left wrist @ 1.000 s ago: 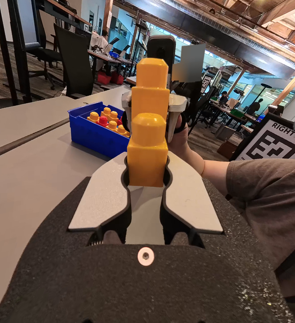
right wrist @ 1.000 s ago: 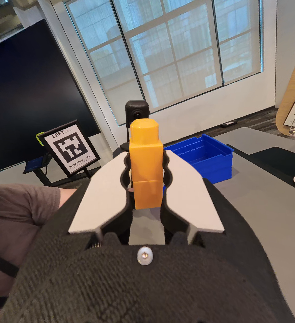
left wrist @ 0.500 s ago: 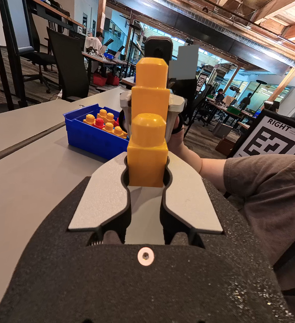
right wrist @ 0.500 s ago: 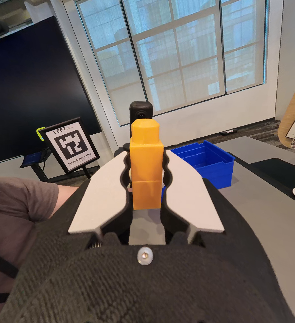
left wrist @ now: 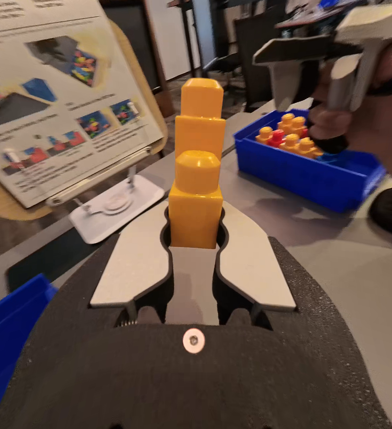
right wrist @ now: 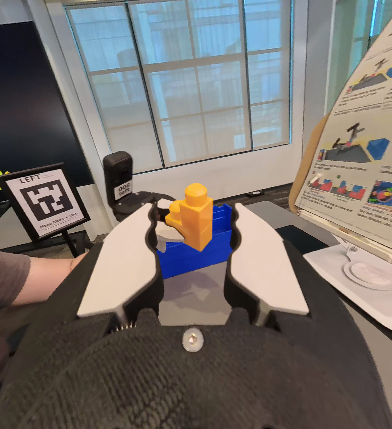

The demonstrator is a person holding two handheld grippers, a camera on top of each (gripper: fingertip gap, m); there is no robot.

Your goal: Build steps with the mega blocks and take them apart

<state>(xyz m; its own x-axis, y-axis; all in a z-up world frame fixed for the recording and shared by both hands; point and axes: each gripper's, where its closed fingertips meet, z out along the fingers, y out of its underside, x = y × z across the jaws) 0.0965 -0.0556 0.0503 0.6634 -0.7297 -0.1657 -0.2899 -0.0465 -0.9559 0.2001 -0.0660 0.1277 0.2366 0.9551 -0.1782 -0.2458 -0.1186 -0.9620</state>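
Yellow stepped blocks, seemingly seamless, in left claw.

Printed words on framed marker sign, camera sticker, blurred instruction board

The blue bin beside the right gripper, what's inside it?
The blue bin holds loose yellow blocks and at least one red block, studs up. The person's hand and the bin's near wall cover the rest of its contents.
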